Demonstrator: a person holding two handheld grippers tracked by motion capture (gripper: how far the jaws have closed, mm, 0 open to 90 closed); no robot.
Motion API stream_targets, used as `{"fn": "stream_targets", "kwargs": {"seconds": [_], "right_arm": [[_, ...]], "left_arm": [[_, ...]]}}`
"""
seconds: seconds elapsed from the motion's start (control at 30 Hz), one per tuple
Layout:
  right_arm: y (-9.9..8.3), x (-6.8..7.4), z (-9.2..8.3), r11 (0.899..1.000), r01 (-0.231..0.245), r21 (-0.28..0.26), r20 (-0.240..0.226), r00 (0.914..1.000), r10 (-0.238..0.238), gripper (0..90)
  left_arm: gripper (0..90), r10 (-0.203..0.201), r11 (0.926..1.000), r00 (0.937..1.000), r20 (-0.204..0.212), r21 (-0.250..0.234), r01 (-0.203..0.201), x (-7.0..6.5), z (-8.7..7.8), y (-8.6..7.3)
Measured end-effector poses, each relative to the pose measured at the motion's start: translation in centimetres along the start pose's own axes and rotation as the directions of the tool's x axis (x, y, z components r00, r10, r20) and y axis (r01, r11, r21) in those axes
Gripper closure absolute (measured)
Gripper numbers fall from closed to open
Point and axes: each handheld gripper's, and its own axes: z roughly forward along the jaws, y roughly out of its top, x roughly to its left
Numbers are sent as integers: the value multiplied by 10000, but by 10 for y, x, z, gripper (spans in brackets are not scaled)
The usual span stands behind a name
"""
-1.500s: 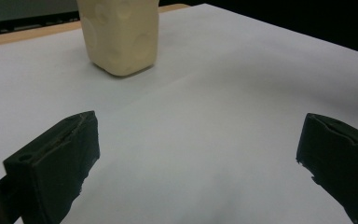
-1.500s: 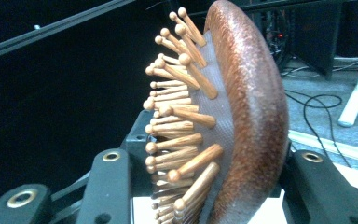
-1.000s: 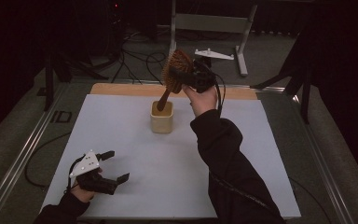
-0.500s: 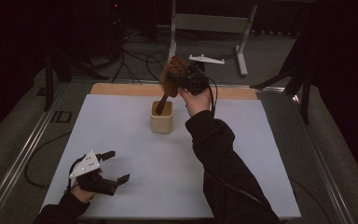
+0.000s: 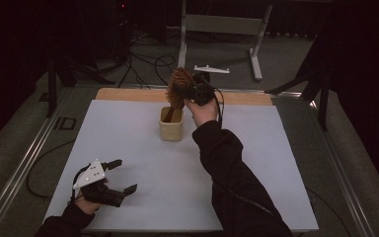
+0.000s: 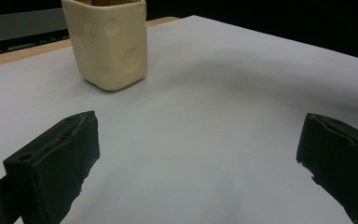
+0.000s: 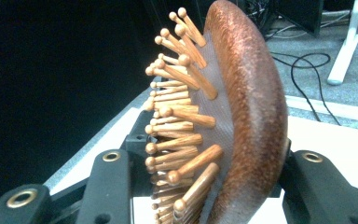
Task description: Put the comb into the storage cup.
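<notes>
1. Right gripper (image 5: 193, 90): jaws clamp the hairbrush (image 5: 177, 88) by its head.
2. Hairbrush: long axis steeply tilted, head up, handle down inside the cream cup (image 5: 170, 128); bristles face left.
3. Left gripper (image 5: 120, 175): jaws spread, nothing between, resting on the white table (image 5: 256, 163).
4. No legible writing.

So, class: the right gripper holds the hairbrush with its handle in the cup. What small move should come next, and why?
Probably open the right gripper and release the wooden hairbrush: its handle tip already sits inside the cream cup, while the jaws clamp the head. The left gripper rests open, apart.
</notes>
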Motion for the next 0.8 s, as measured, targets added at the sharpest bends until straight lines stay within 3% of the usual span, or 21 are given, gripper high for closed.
{"fn": "stream_targets", "kwargs": {"seconds": [0.8], "right_arm": [[-23,-9,16,9975,-424,566,-136,9990,432,520]], "left_arm": [[0,-12,10000,10000,85,-3,12,1,1,-1]]}}
